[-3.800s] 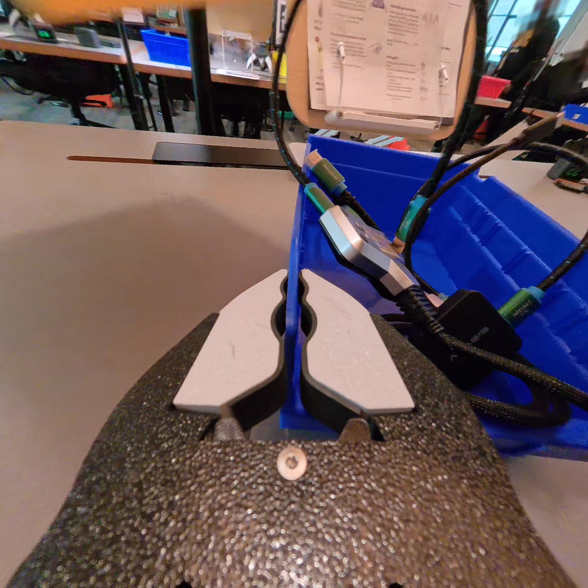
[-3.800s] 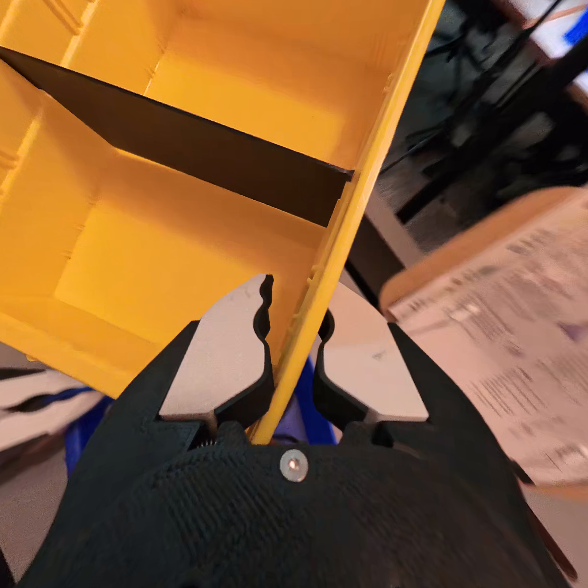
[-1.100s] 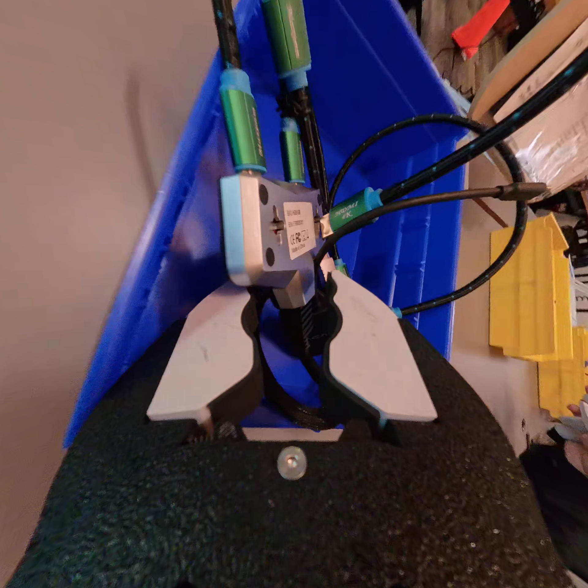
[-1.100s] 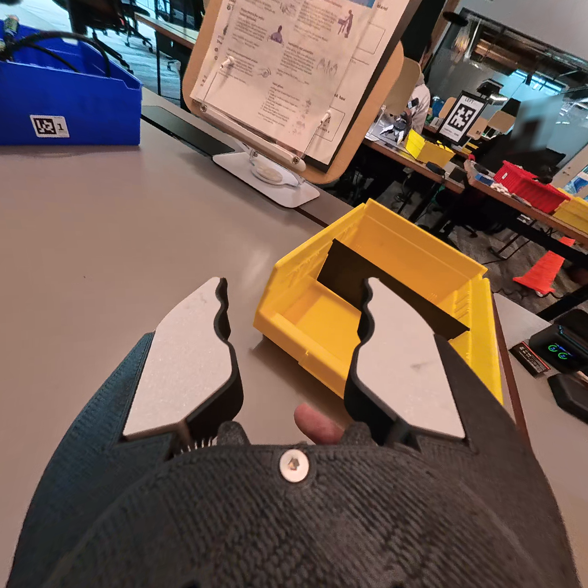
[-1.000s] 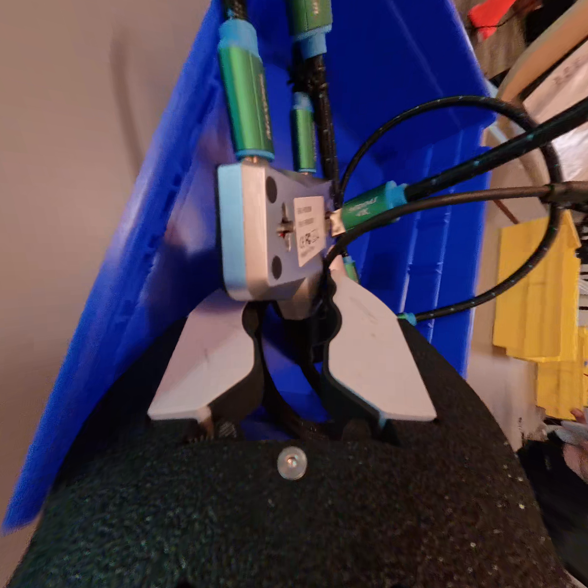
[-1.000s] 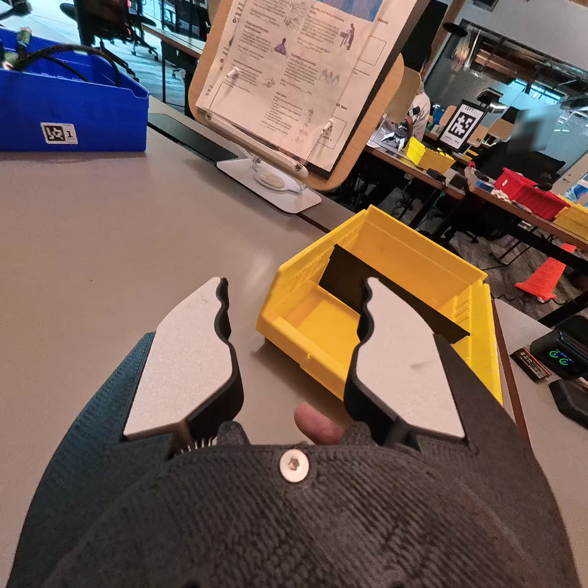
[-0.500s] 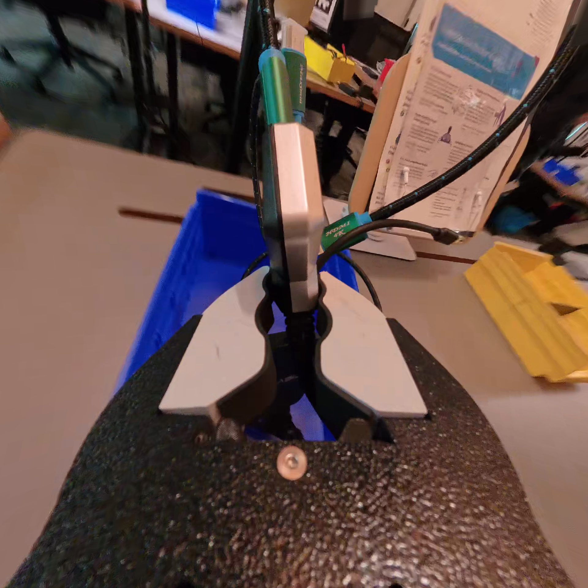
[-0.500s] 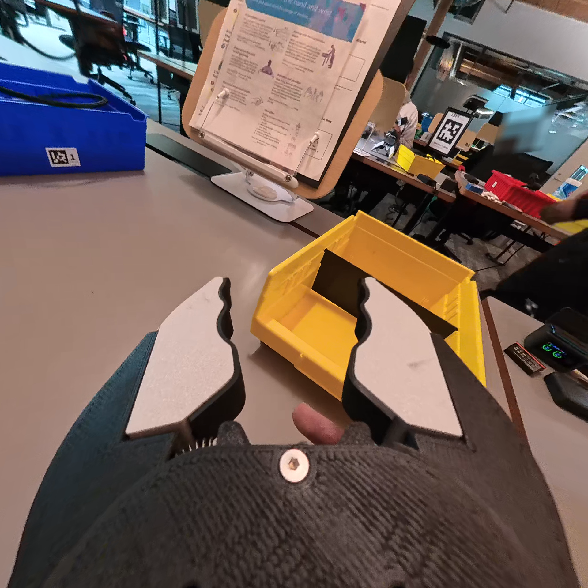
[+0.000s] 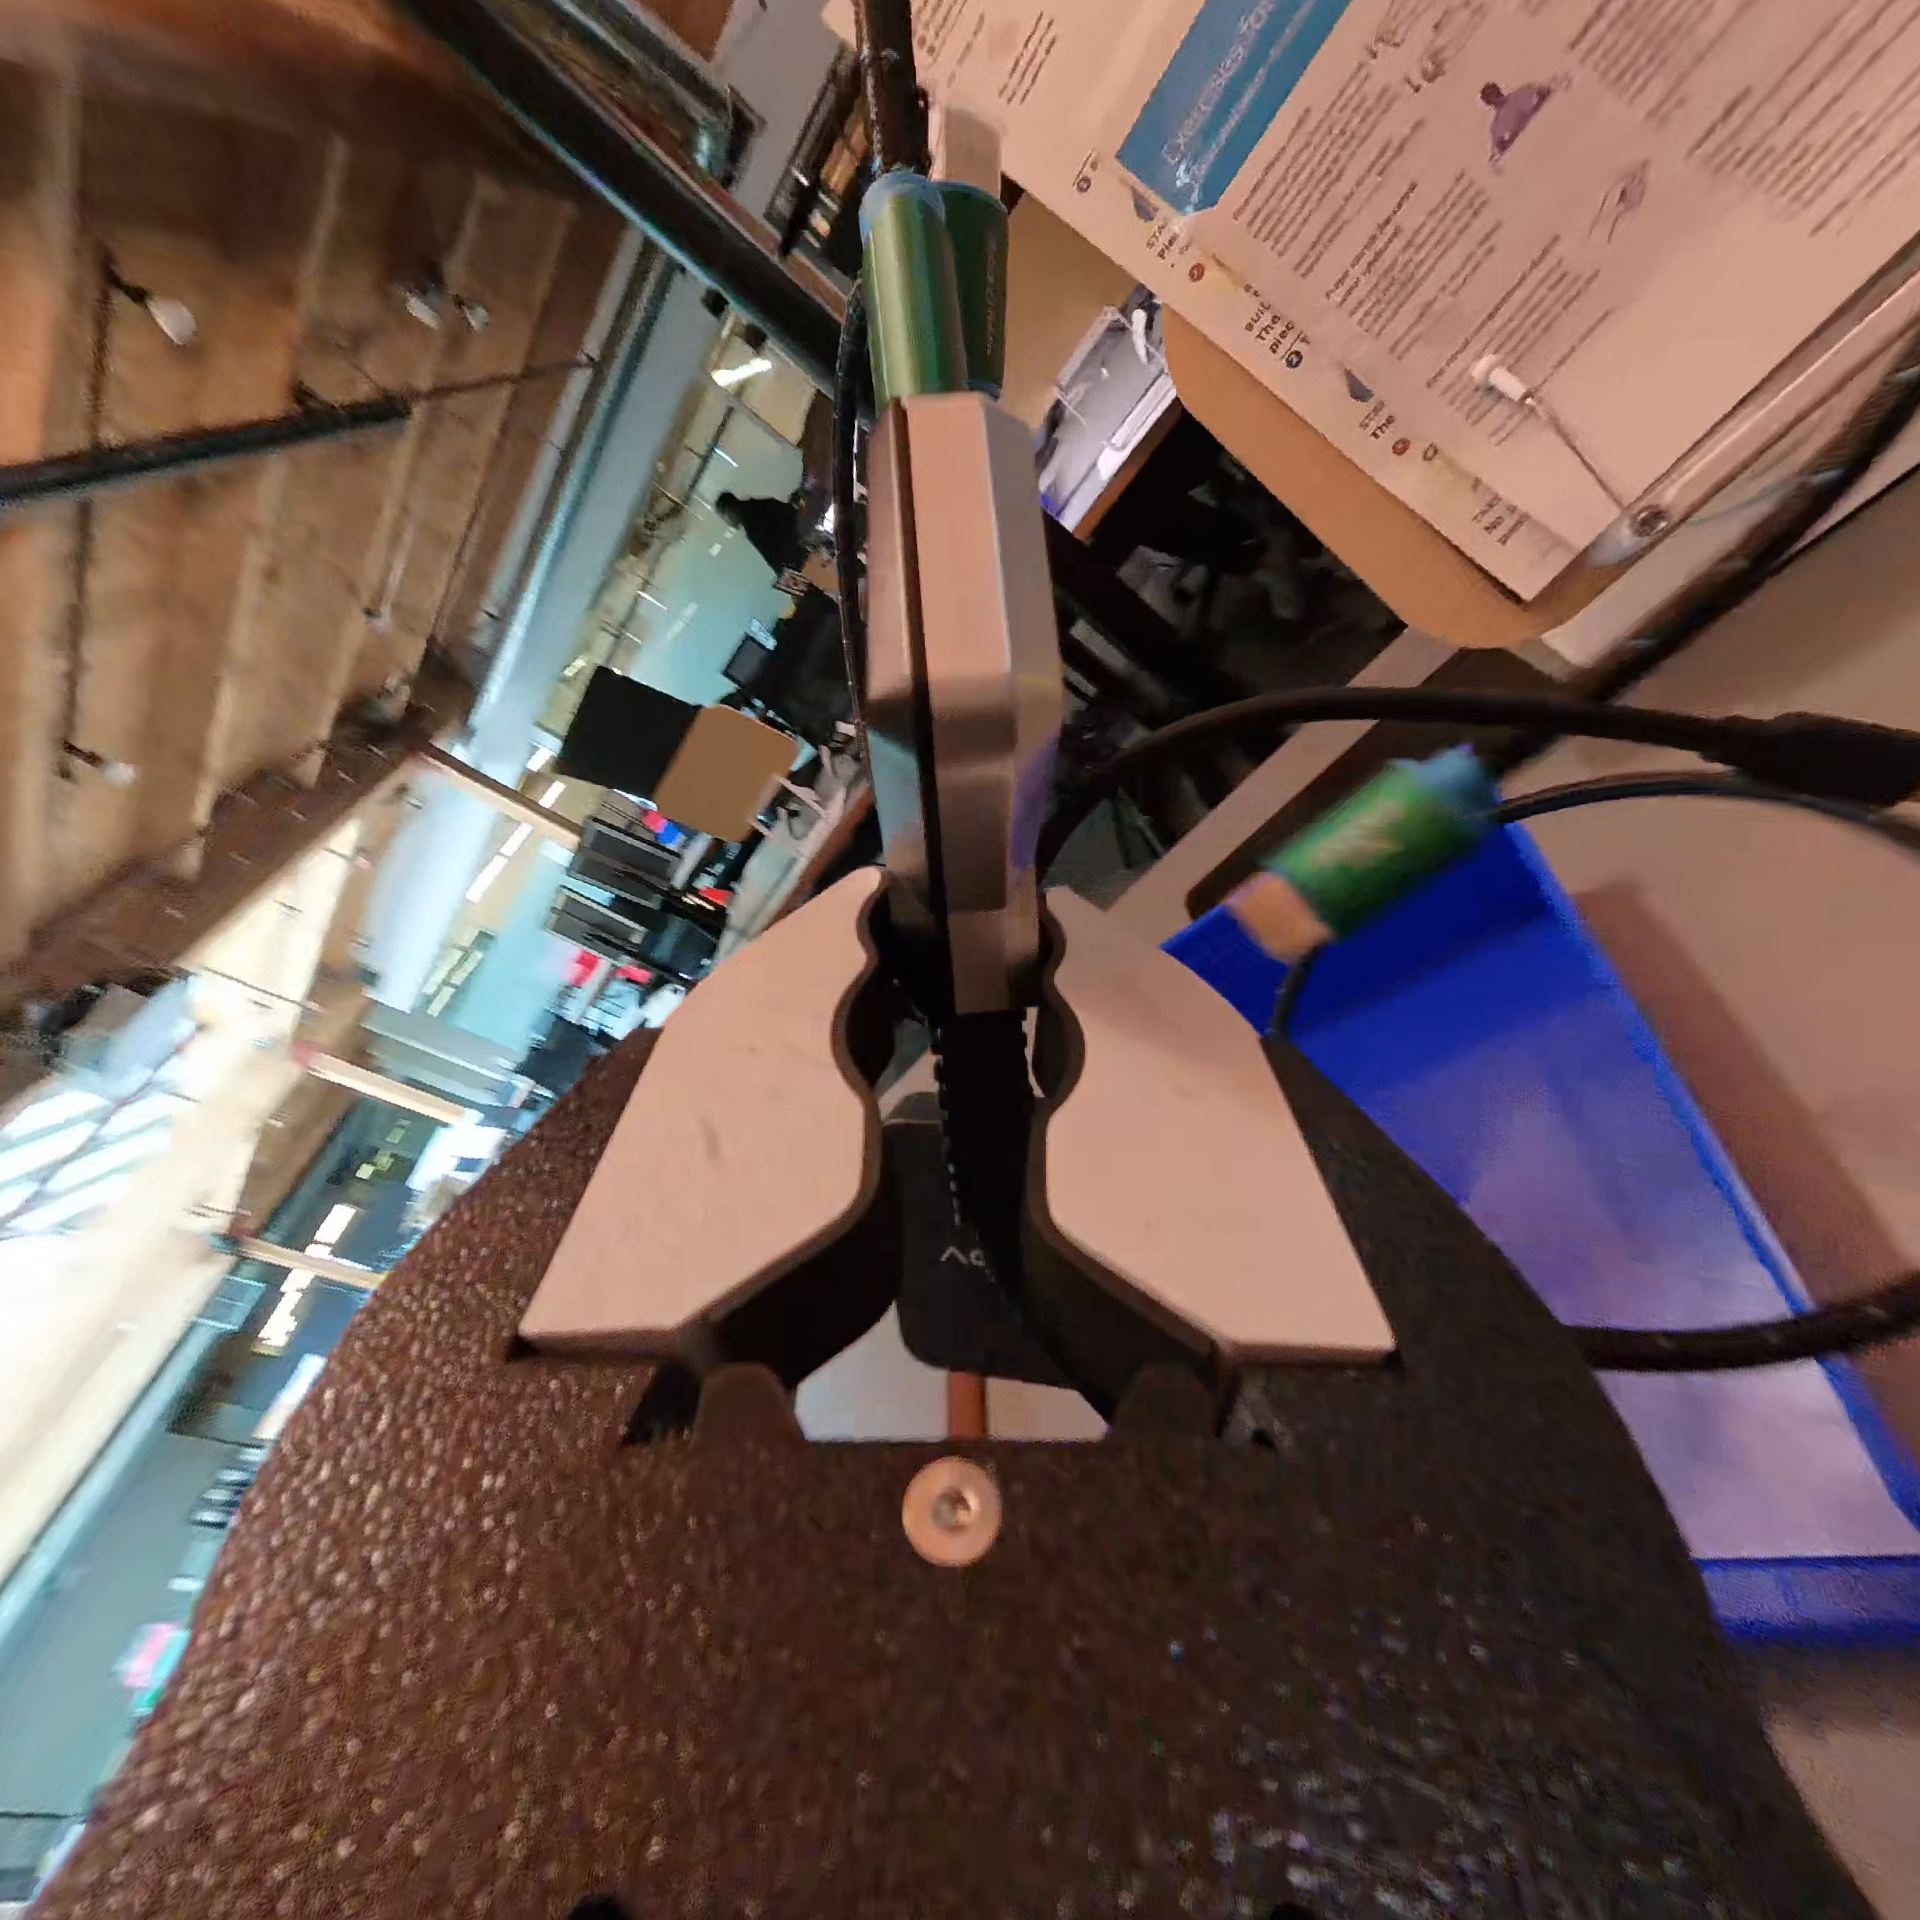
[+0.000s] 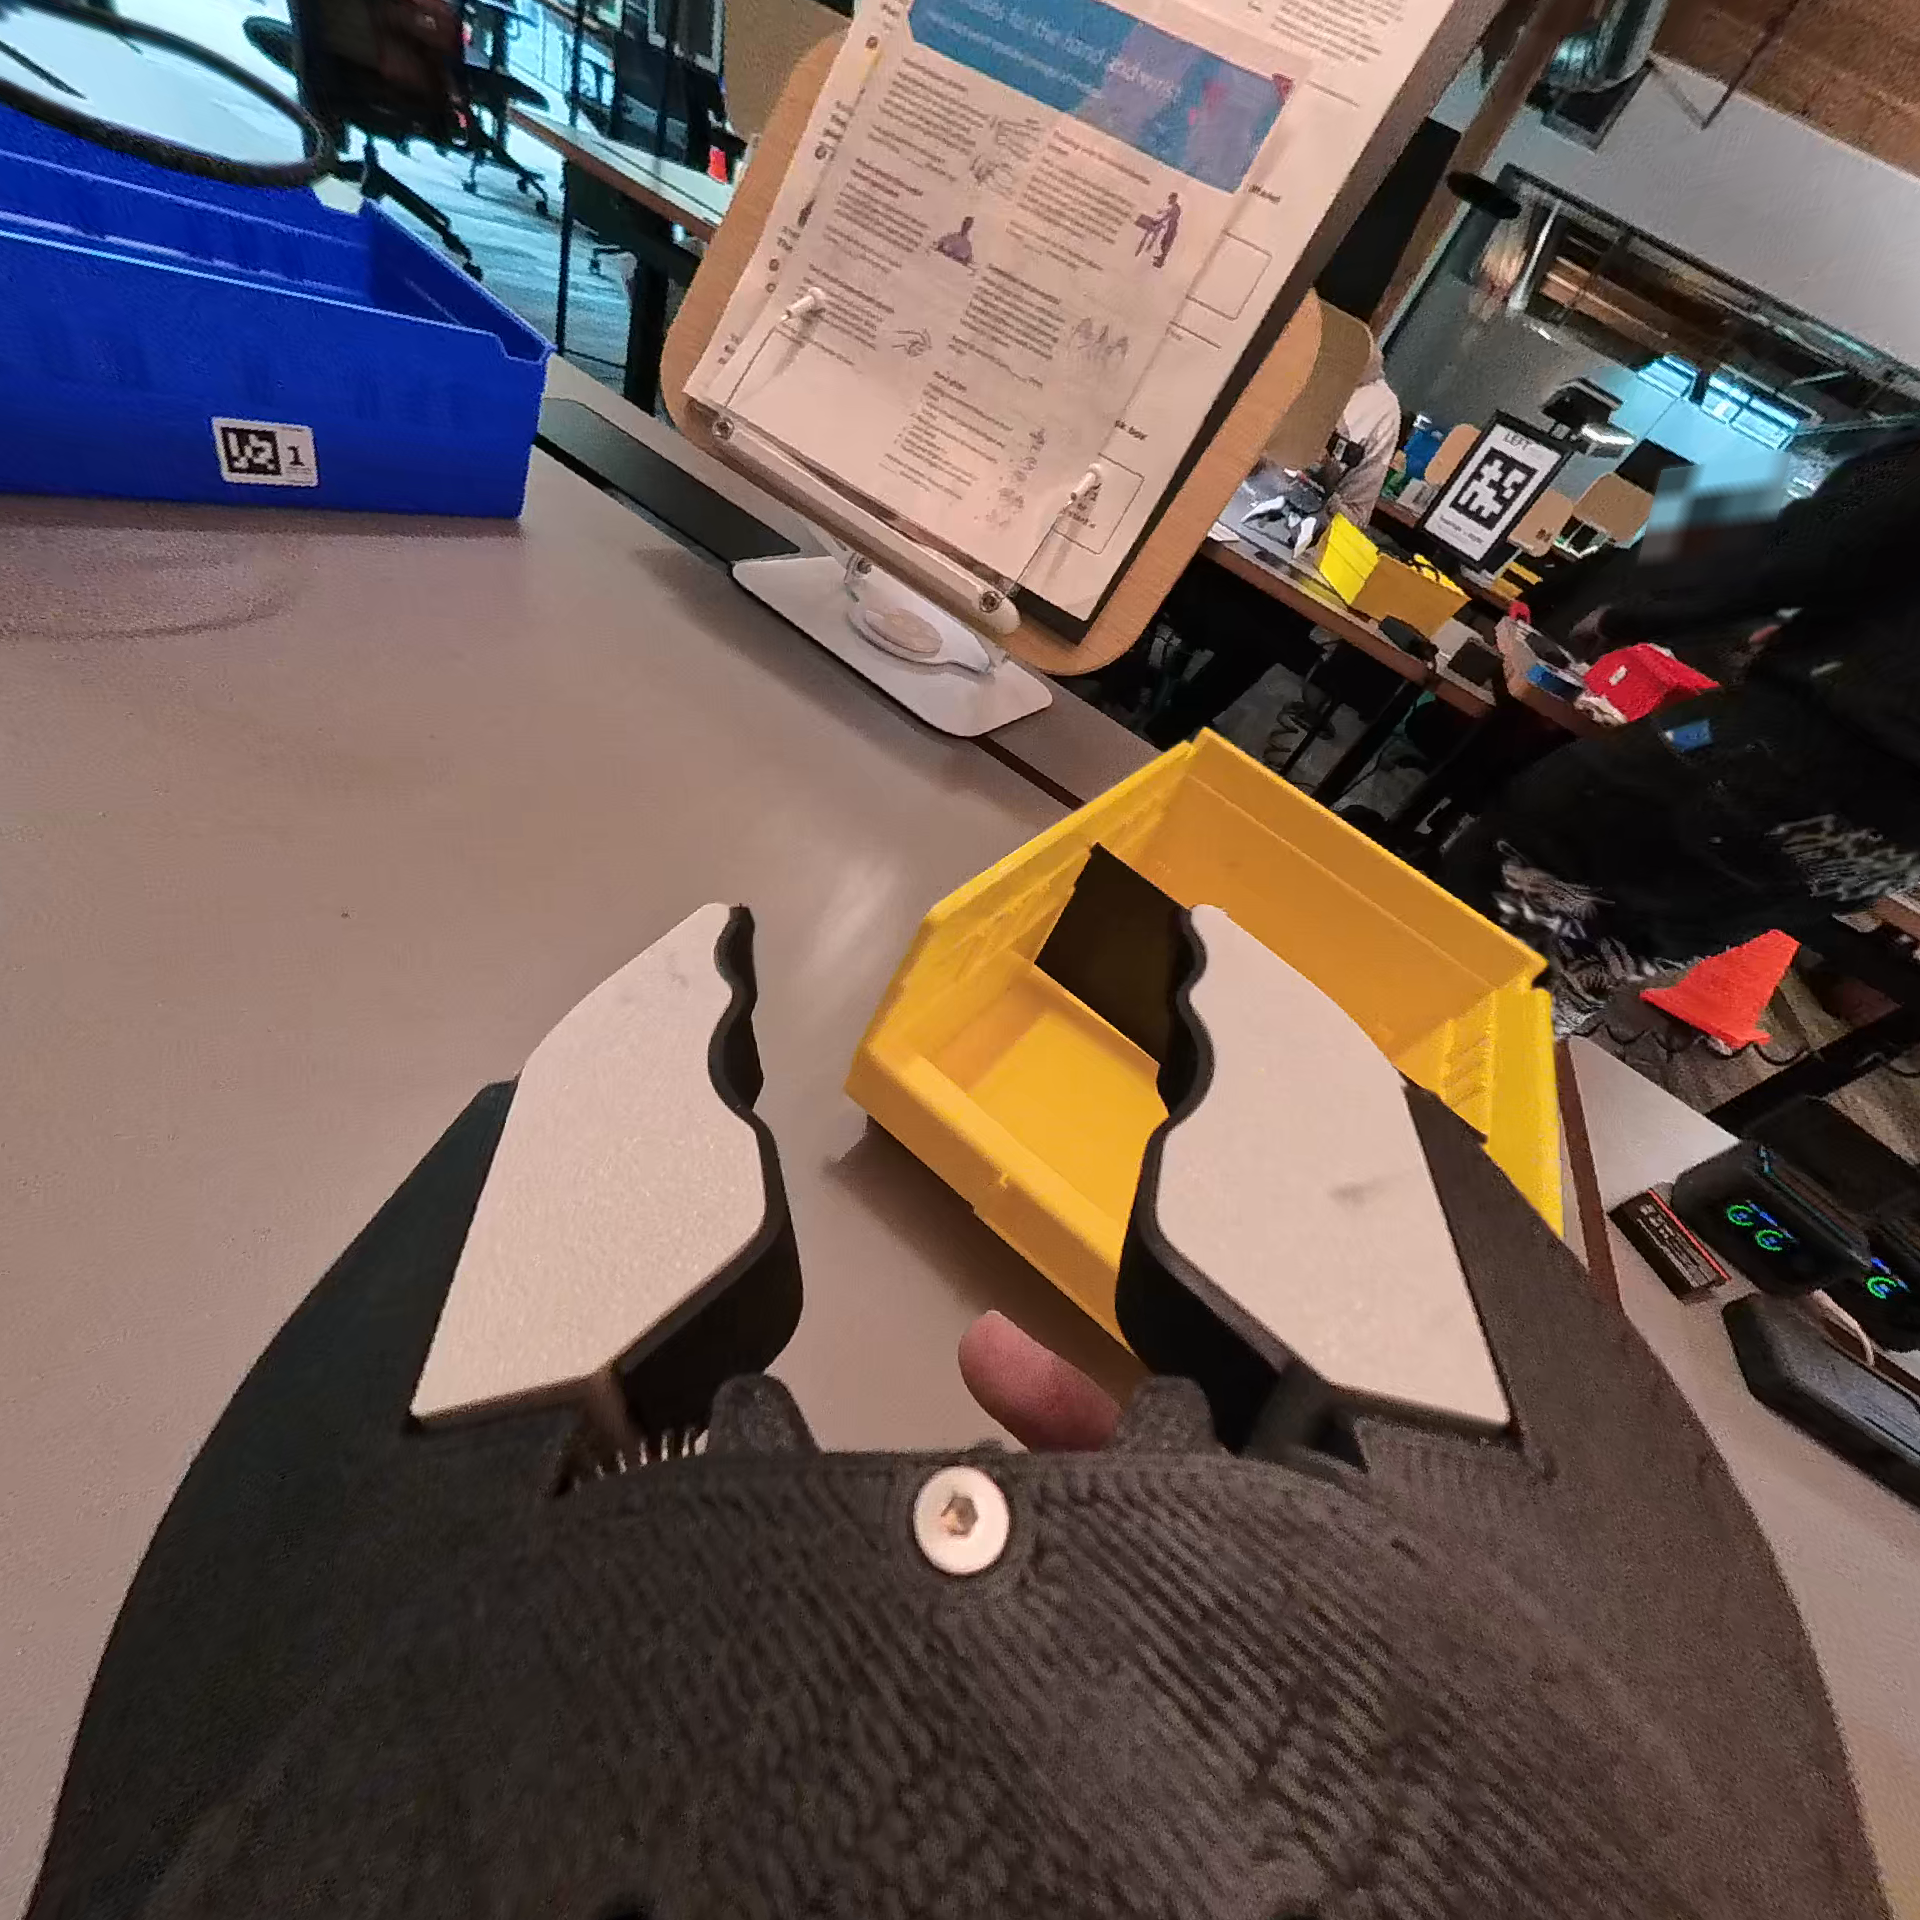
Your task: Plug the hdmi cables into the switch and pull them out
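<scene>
Silver switch [image 9: 961, 665] stands edge-on at 12 o'clock, clamped between the left gripper [image 9: 961, 935] jaws, green HDMI plugs [image 9: 930, 291] at its far end. Right gripper [image 10: 961, 956] jaws stand apart, holding nothing, yellow bin [image 10: 1340, 935] at 1 o'clock.

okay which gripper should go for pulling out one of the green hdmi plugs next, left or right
Probably the right gripper: it is open, holds nothing and hovers over the table. The left gripper is shut on the switch, holding it up with green plugs seated at its far end, so it can brace.
</scene>
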